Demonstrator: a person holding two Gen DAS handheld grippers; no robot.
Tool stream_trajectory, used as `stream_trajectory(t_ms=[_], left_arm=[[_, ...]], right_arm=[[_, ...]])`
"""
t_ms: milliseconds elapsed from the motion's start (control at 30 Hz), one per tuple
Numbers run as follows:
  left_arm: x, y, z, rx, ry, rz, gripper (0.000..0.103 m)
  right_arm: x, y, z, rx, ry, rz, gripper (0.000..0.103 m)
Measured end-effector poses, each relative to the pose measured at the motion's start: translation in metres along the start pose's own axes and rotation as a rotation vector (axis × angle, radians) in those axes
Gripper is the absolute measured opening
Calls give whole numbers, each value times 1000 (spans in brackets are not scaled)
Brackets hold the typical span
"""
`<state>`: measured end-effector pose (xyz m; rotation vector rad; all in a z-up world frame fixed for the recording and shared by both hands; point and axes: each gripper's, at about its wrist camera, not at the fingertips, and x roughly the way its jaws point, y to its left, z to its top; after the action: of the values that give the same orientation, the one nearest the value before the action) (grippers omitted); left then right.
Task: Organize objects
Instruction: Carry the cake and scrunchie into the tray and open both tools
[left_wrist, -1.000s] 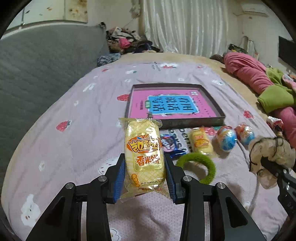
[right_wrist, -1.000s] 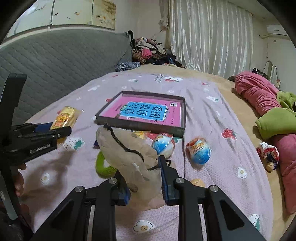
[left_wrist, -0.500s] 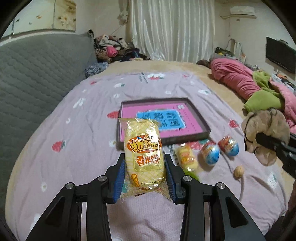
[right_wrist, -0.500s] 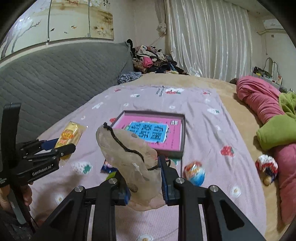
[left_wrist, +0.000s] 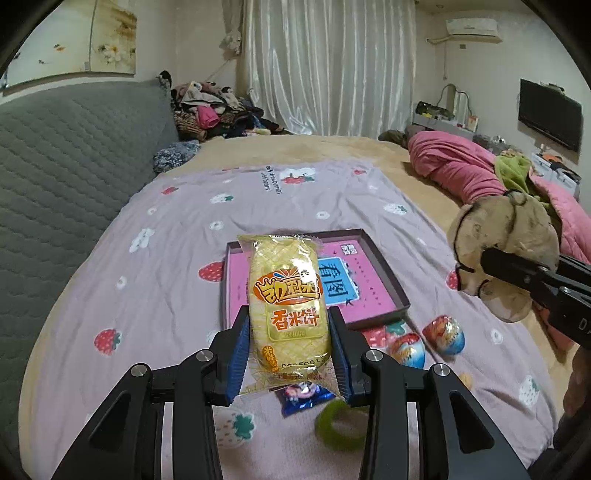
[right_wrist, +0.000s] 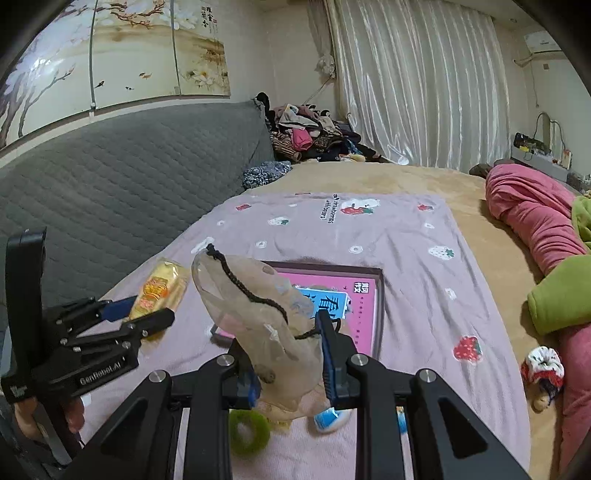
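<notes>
Left tongs (left_wrist: 288, 347) clenching a yellow snack packet (left_wrist: 286, 306) upright between blue pads, hanging above the bed (left_wrist: 147, 295). Right tongs (right_wrist: 288, 373) pinching a beige drawstring pouch (right_wrist: 258, 314), likewise off the bed. Lying below on the strawberry-print sheet: a pink-lined box (left_wrist: 369, 280), two foil eggs (left_wrist: 443, 334), a green ring (left_wrist: 341, 424), a blue wrapper (left_wrist: 303, 397).
</notes>
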<state>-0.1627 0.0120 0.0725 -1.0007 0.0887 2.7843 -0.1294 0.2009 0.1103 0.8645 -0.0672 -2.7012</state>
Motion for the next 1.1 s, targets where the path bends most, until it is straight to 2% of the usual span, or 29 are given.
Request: stream_trajectory(t_ms=[233,533,733,867,1100], left_arm=[[34,0,22,2,24,-11,41],[94,4,54,7,64,-8,41],[152,2,68,13,95,-22,41],[198,5,71,-6,143,-34,41],[264,11,70,-11,216,2,41]], right_arm=[[32,-5,18,0,10,-5,26],[95,-22,39,-1,62,-26,26],[156,-43,45,56,143,9,26],[204,-61,37,103,213,-4,26],[260,-83,26,108,295,-67,26]])
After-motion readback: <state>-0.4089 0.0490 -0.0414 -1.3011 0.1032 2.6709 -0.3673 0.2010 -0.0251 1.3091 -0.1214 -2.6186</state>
